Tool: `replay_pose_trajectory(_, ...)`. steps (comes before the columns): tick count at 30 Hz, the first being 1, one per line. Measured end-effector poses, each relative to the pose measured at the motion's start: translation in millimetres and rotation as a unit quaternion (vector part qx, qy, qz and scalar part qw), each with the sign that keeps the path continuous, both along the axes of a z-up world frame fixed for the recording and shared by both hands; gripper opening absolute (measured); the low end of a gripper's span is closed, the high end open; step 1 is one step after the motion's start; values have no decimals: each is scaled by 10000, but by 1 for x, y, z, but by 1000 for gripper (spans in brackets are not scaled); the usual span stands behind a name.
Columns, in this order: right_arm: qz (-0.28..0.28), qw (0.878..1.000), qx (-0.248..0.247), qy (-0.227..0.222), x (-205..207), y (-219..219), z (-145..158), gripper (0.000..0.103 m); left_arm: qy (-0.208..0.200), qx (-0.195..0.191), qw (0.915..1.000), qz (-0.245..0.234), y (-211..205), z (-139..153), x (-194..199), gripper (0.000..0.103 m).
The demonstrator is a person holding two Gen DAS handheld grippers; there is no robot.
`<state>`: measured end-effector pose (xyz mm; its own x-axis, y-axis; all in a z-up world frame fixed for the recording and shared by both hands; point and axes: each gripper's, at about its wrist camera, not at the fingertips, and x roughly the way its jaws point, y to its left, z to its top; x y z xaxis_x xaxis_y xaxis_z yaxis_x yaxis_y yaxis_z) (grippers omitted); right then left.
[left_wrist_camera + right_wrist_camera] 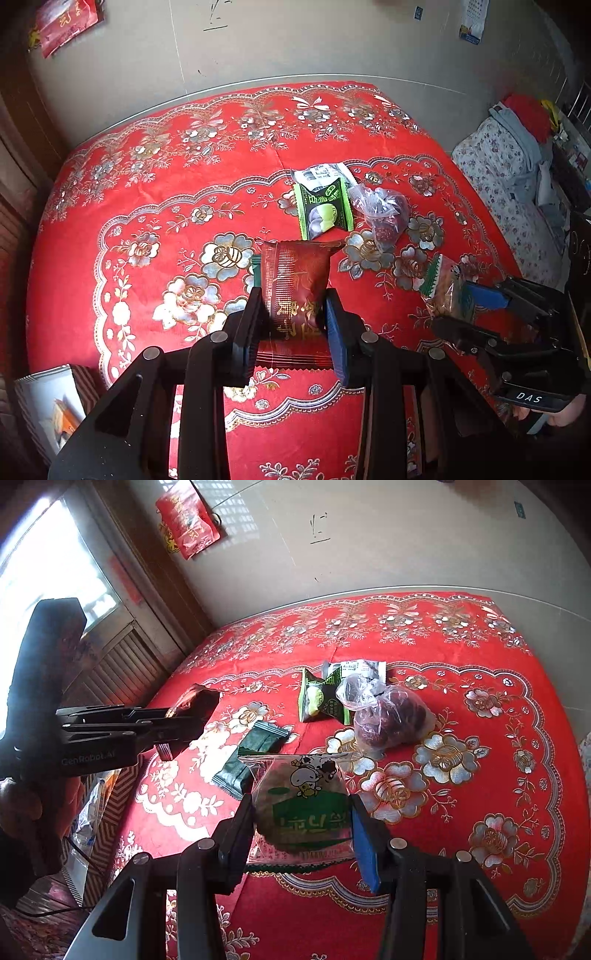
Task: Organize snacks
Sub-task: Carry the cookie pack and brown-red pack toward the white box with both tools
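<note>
Gripping a dark red crinkle-edged foil snack packet (297,291), the left gripper (295,325) shows in its own wrist view with its jaws closed on the packet's lower half, the packet's long axis running straight out along the fingers and lifted above the red floral cloth of the tabletop (147,177). Beyond it, toward the middle of the tabletop, lie a green and black snack pouch (325,208), a white labelled packet (323,172) partly under that pouch, and a clear plastic bag of dark red fruits (384,214) touching the pouch's right side. Near the right edge, the right gripper (458,314) appears, holding its own item.

Seen from the right wrist view, the right gripper (301,827) has its jaws shut on a clear packet with a cartoon cow and green label (303,794), held upright just ahead of them. A dark green flat wrapper (253,755) lies loose on the cloth just behind and left of it, between the two grippers. The left gripper (192,716) reaches in from the left edge. Judging by this, the cluster lies ahead of both loads, slightly nearer the right one.
</note>
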<state>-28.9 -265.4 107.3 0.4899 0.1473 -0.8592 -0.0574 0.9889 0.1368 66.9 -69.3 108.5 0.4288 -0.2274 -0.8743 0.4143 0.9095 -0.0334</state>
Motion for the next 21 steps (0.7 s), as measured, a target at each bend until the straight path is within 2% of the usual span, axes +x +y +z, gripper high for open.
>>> replay_pose_trajectory(15,34,10000,-49,-68,-22,14,11,47,-121,-57,9999,44,6,11,-27,31)
replay_pose_trajectory(21,123,9998,-157,-16,-24,19,14,47,-169,-202,9995,162,11,16,-37,32)
